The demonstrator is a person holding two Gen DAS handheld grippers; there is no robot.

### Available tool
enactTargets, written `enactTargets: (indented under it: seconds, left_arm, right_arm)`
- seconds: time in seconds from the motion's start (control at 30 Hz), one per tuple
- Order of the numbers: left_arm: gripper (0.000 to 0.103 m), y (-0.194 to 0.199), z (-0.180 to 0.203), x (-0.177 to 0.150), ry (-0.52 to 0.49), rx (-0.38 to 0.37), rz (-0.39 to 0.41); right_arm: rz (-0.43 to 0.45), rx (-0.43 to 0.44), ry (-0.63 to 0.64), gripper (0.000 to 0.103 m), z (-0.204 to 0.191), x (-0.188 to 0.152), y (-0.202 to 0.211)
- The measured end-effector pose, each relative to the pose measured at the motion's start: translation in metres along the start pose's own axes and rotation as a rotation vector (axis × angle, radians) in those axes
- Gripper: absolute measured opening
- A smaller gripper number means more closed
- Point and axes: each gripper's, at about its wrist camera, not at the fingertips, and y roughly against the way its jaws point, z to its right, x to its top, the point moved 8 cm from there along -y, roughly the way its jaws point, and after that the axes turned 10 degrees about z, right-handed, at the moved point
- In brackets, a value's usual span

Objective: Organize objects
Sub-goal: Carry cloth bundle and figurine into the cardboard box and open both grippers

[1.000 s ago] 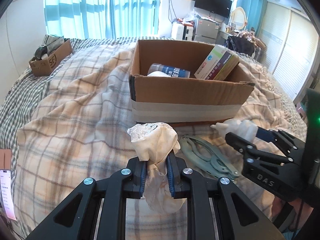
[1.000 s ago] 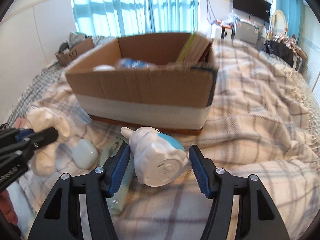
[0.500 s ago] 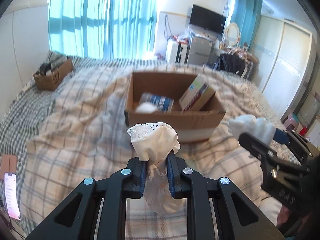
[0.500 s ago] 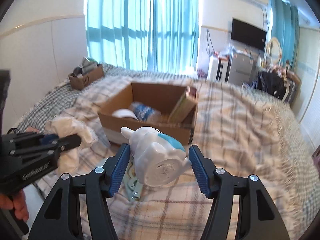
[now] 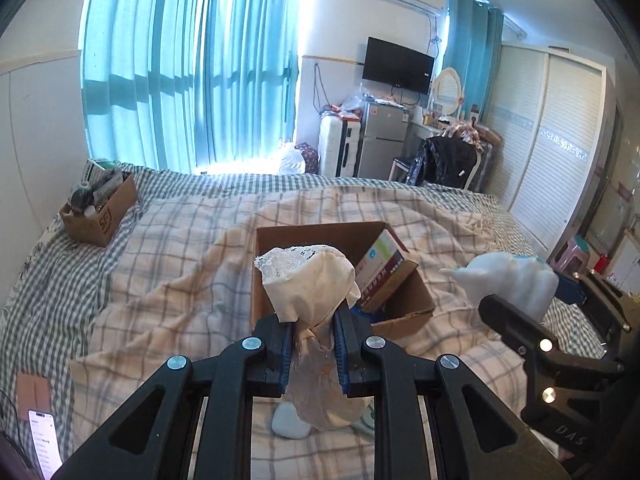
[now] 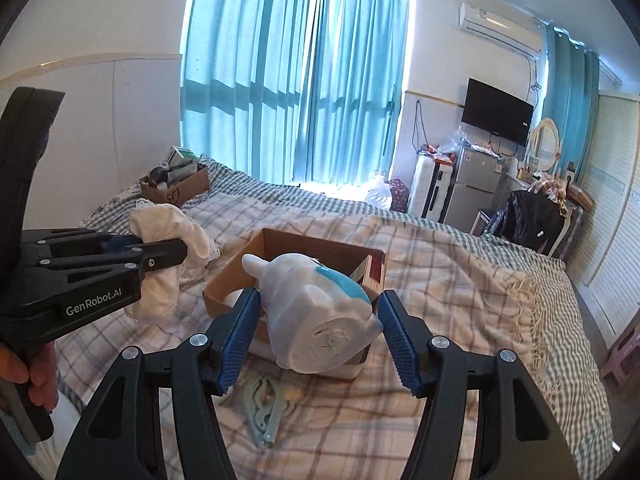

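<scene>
Above the cardboard box [image 5: 404,304], the left gripper [image 5: 314,344] is clenching a cream lace-trimmed cloth [image 5: 310,284]; the right gripper [image 6: 320,332] is grasping a white-and-blue animal figurine [image 6: 316,312].

Lighting: you have bright daylight coming through the curtains [image 5: 192,68], tinting them vivid blue. Glare: the floor patch below the window [image 5: 240,166] is blown out white. Shadows: soft, falling toward you across the bed [image 5: 168,248]. Focus: sharp at centre, with the near fingers [image 6: 236,332] slightly soft. Distortion: your views show a strong fisheye bend, curving walls and black vignette corners.
</scene>
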Motion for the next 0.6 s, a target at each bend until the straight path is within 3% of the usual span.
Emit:
enactTargets:
  seconds: [0.27, 0.6]
  left_arm:
    - [0.018, -0.037, -0.016, -0.002, 0.0, 0.003, -0.019]
    - [0.018, -0.092, -0.026, -0.007, -0.02, 0.008, -0.061]
  right_arm:
    - [-0.024, -0.001, -0.023, 0.061, 0.008, 0.007, -0.044]
    - [-0.083, -0.003, -0.049, 0.061, 0.01, -0.017, -0.107]
